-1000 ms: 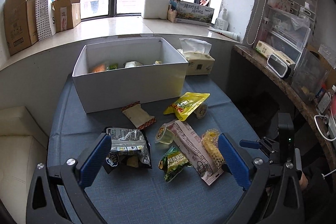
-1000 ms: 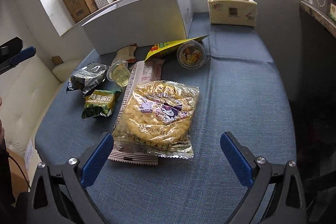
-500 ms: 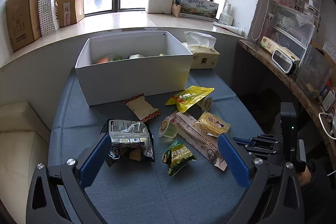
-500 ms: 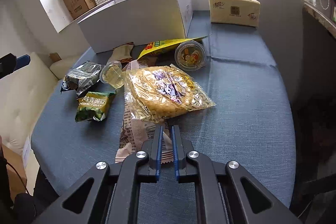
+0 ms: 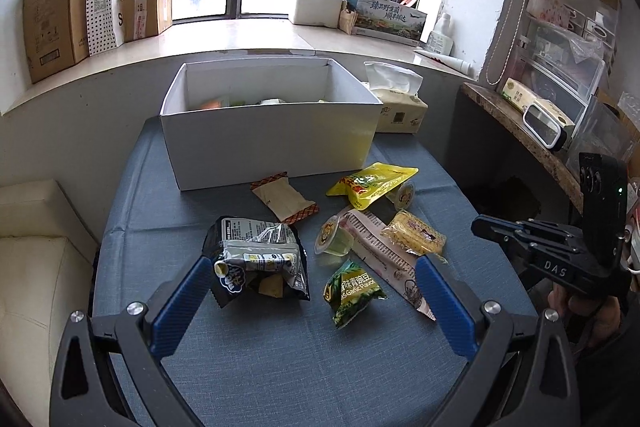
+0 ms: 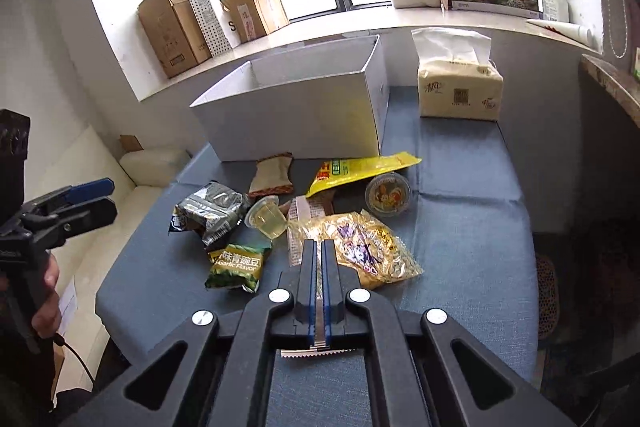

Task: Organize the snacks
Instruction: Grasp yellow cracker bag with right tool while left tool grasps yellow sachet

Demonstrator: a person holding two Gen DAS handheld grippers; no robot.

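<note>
I am hovering my left gripper [image 5: 312, 301] over the near edge of the blue table [image 5: 280, 367], its fingers spread wide and gripping nothing. A second ago my right gripper [image 6: 317, 259] was spread open in front of the yellow corn-puff bag [image 6: 360, 247]; now its fingers are pinched tight on that bag's serrated edge, and the bag is rising off the long pink wrapper [image 5: 380, 251] beneath it. I judge that means this snack is the next one going into the white box [image 5: 272, 143] at the back of the table.

Counting left to right across the table, I am seeing one black crumpled bag [image 5: 260, 263], one brown wafer packet [image 5: 284, 201], one green garlic-pea bag [image 5: 352, 291], one clear jelly cup [image 5: 336, 239], the one pink wrapper, one yellow pouch [image 5: 370, 183], one small lidded cup [image 6: 388, 195], and the one corn-puff bag in my grip. That is eight snacks outside the box. Several more are lying inside it, too hidden to count.
</note>
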